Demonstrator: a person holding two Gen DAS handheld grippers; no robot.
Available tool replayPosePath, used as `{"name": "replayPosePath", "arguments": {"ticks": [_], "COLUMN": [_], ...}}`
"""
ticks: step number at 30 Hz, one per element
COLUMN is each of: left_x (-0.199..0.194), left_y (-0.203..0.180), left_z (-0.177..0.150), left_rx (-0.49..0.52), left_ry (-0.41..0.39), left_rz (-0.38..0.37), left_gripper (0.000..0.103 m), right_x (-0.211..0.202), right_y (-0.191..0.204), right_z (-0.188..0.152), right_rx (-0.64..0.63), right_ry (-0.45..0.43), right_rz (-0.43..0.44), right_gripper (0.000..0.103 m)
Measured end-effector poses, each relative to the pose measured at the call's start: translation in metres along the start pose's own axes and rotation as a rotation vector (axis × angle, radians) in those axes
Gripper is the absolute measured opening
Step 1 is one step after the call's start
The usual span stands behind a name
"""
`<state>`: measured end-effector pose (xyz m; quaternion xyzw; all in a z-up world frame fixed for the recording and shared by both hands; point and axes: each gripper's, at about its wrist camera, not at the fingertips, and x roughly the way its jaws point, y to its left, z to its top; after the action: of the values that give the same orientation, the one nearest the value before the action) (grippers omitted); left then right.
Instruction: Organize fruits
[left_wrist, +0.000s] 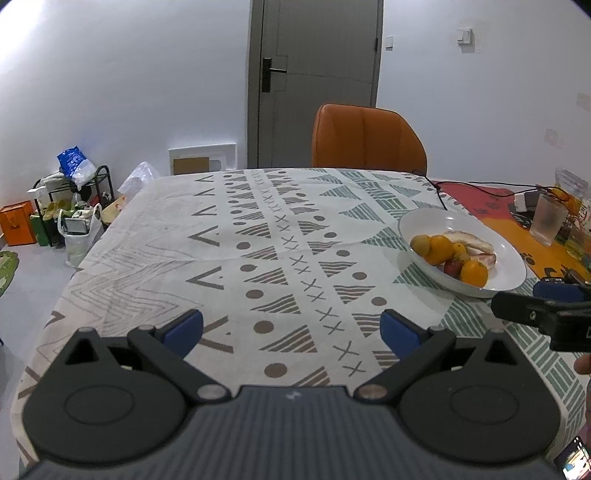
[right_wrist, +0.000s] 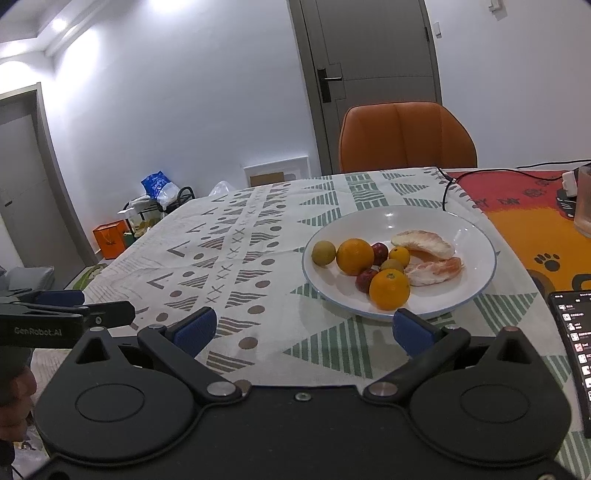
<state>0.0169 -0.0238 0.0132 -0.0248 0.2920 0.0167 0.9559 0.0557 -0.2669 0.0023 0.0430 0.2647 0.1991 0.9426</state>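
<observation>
Nearest the lens in the right wrist view, the right tool (right_wrist: 303, 328) fills the bottom of the frame with its blue-padded fingers spread wide and nothing between them. It hangs low over the worktop (right_wrist: 236, 258), aimed at the white plate (right_wrist: 476, 288) just beyond its fingertips in the centre right of the frame, probably so any fruit sits within easy reach.

In the left wrist view, the left tool (left_wrist: 291, 332) likewise stands wide open and empty at the bottom, facing bare patterned cloth, with the plate well off at the right of the frame.

All the fruit lies gathered on the plate: two oranges (right_wrist: 354, 256), a smaller orange one, two greenish-yellow fruits (right_wrist: 323, 253), two dark red ones (right_wrist: 380, 253) and two peeled pomelo pieces (right_wrist: 424, 242). That fits a sorted pile as well as one waiting to be spread out; the pictures do not settle which.

A phone (right_wrist: 576, 350) lies at the right edge, a black cable (right_wrist: 448, 188) runs past the plate's far rim, and a frosted glass (left_wrist: 546, 219) stands at upper right. An orange chair (right_wrist: 406, 136) sits behind the worktop. Nothing blocks the approach to the plate.
</observation>
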Motion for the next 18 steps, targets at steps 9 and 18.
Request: {"name": "replayPosePath", "arguments": {"ticks": [9, 18], "left_x": [-0.002, -0.0027], "left_y": [-0.0043, -0.0059], "left_z": [0.0017, 0.0026], "left_rx": [0.013, 0.014], "left_ry": [0.0, 0.0], "left_rz": [-0.001, -0.001], "left_gripper": [0.101, 0.101], "right_x": [-0.0031, -0.0054], "right_y": [-0.0029, -0.0036], "right_z": [0.0021, 0.0034], "right_rx": [0.005, 0.005], "right_ry": [-0.006, -0.011], "right_rz": [-0.001, -0.001], "right_gripper": [0.103, 0.103]}}
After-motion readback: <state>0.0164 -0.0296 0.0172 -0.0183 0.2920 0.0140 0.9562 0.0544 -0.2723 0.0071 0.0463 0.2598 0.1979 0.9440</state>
